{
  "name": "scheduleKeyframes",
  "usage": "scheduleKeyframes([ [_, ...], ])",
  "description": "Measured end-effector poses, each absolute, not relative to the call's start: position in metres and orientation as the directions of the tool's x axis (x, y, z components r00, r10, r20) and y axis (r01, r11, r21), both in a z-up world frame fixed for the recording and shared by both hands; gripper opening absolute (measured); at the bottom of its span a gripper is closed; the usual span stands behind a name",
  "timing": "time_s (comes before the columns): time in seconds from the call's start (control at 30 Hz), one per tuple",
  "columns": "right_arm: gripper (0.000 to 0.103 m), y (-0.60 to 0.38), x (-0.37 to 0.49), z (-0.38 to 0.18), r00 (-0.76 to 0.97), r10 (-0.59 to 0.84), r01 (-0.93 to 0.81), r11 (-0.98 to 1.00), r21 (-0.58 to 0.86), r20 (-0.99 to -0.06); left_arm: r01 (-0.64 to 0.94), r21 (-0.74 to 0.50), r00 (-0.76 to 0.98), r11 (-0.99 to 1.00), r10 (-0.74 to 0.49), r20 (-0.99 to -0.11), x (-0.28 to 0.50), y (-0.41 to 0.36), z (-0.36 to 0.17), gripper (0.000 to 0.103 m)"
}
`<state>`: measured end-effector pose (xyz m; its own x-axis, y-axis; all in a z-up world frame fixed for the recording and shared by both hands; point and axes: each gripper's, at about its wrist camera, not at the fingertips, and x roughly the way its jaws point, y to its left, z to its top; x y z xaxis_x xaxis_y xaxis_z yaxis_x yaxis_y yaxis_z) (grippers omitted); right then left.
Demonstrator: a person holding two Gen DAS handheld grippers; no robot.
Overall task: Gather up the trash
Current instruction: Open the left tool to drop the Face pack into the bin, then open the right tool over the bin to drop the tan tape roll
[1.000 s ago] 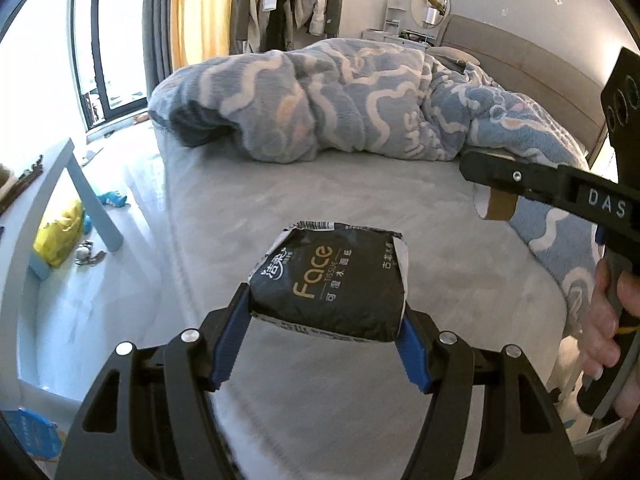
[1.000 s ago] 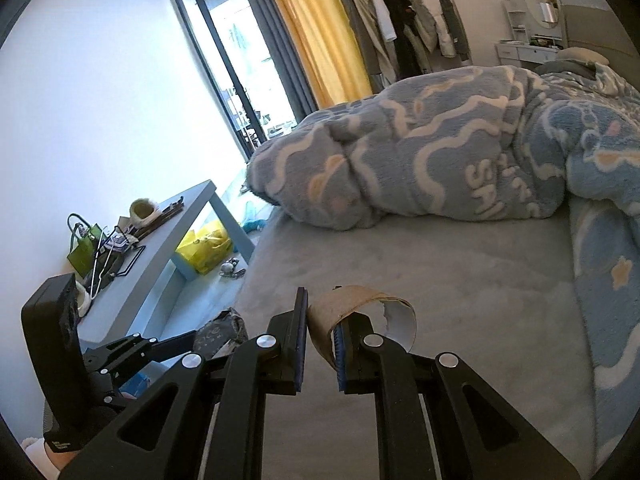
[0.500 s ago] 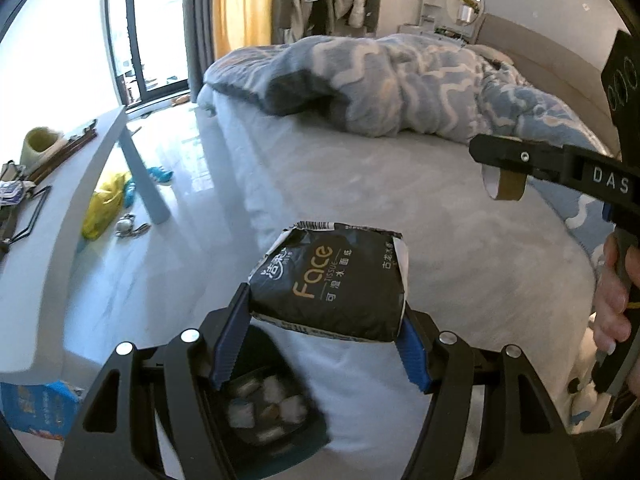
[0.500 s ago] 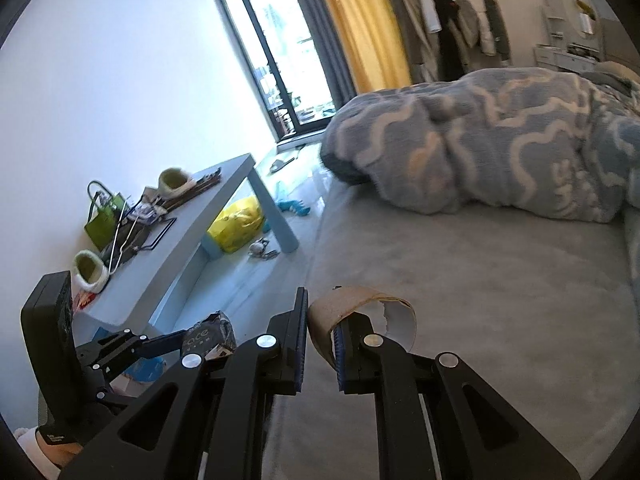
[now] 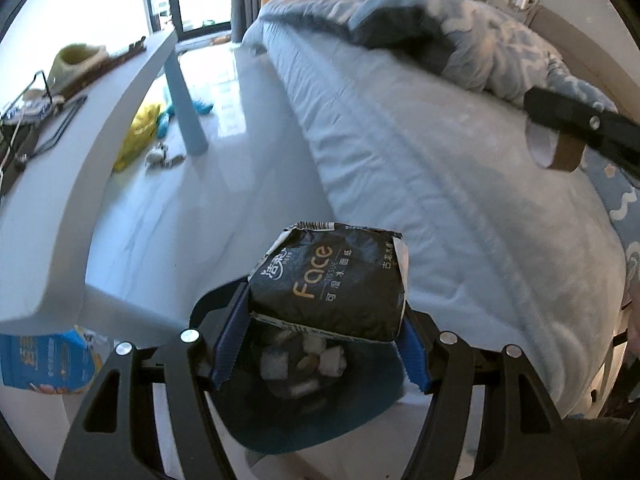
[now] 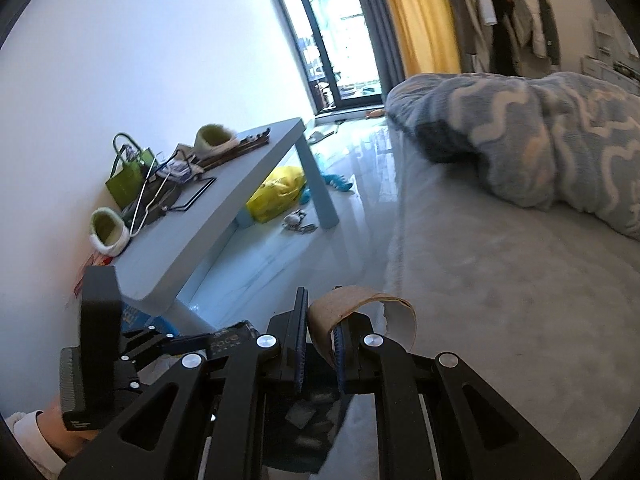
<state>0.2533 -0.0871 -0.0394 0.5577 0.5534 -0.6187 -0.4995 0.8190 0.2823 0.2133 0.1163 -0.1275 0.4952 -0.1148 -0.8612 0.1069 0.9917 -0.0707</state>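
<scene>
Left wrist view: pale glossy floor (image 5: 208, 184) through the middle, running up to a bright window at upper centre. Long grey-blue table (image 5: 72, 184) curving down the left side, one tapered leg planted on the floor. Grey bed (image 5: 460, 200) filling the right half, soft matte cover, rounded edge dropping to the floor; rumpled blue patterned blanket (image 5: 460, 36) along the top. Open strip of floor between table and bed edge. Lower centre: left gripper (image 5: 320, 344) pinching a crinkly black tissue packet (image 5: 328, 280) by its two sides, blue ribbed pads against it. Directly beneath the packet, a dark round trash bin (image 5: 312, 412) with white crumpled scraps inside. At right edge, a brown cardboard tube (image 5: 560, 152) held under a black finger.

Right wrist view: white wall at upper left, same table (image 6: 224, 216) in the left half carrying a green bag (image 6: 128, 176) and fuzzy slippers; yellow bag (image 6: 280, 192) on the floor beneath. Bed surface (image 6: 500, 300) across the right, blanket (image 6: 540, 140) at upper right. Lower centre: right gripper (image 6: 318, 344) pressed nearly together on one wall of the cardboard tube (image 6: 340, 312), torn rim curling right. Left gripper (image 6: 176, 344) at lower left, packet (image 6: 232, 340) partly seen. Bin (image 6: 308, 420) dim below the fingers.
</scene>
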Motion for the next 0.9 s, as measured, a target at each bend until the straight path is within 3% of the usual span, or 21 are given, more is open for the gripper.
scheduleKeyframes([
  [0.43, 0.012, -0.022, 0.259, -0.077, 0.456, 0.554, -0.533, 0.797, 0.285, -0.696, 0.164, -0.011, 0.330, 0.986, -0.065, -0.942, 0.193, 0.142, -0.171, 0.078],
  [0.77, 0.012, 0.014, 0.260, -0.114, 0.373, 0.509, -0.546, 0.796, 0.259, -0.776, 0.127, -0.032, 0.378, 0.991, -0.078, -0.923, 0.184, 0.165, -0.153, 0.078],
  [0.9, 0.012, 0.024, 0.262, -0.134, 0.328, 0.474, -0.546, 0.801, 0.245, -0.817, 0.090, -0.059, 0.397, 0.994, -0.090, -0.913, 0.184, 0.175, -0.145, 0.073],
])
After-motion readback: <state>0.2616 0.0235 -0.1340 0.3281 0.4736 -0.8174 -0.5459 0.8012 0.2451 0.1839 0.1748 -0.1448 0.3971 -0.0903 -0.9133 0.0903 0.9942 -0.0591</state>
